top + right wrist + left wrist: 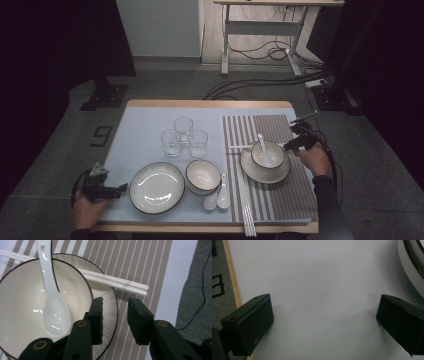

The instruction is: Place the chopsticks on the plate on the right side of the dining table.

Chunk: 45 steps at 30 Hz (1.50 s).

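From the high view, my left gripper (121, 188) idles parted beside the large white dark-rimmed plate (157, 187). My right gripper (288, 145), seen from its own camera (114, 315), is released, empty, over the cream bowl (27, 315) holding a white ceramic spoon (51, 300). A careless move could knock the white chopsticks (117, 282).

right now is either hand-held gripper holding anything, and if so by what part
Nothing is held. The right hand-held gripper stands open above the plate beside the bowl, with nothing between its jaws. The left hand-held gripper is open over bare mat.
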Available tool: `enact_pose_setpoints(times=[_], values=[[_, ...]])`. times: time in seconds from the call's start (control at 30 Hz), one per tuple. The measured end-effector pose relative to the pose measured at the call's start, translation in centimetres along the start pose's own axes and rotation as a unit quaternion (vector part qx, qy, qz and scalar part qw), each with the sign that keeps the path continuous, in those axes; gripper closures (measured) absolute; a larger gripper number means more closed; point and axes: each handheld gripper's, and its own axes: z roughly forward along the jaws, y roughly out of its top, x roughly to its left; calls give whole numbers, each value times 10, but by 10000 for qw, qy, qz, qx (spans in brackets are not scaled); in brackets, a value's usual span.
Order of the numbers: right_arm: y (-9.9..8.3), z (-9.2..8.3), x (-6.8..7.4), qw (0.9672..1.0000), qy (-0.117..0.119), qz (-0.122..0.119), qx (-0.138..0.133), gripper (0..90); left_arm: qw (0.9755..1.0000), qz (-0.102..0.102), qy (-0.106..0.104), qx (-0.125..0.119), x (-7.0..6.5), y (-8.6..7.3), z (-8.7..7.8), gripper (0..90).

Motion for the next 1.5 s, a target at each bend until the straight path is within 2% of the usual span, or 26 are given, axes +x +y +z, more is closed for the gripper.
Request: enact_pose_setpoints(times=[0.03,0.2,0.53,0.93,1.5], values=[[0,0,-1,10000,-65,3,-11,716,10000,0,2,-1,0,0,0,8],[-1,5,-10,9996,-269,36,55,792,10000,0,-2,0,0,0,0,8],[0,21,-30,9990,-425,128,104,887,10000,-1,1,0,0,0,0,8],[3,41,-45,9987,-448,188,140,893,10000,-1,2,-1,0,0,0,8],[6,60,-52,9982,-562,169,75,856,10000,-1,-1,0,0,0,0,8]])
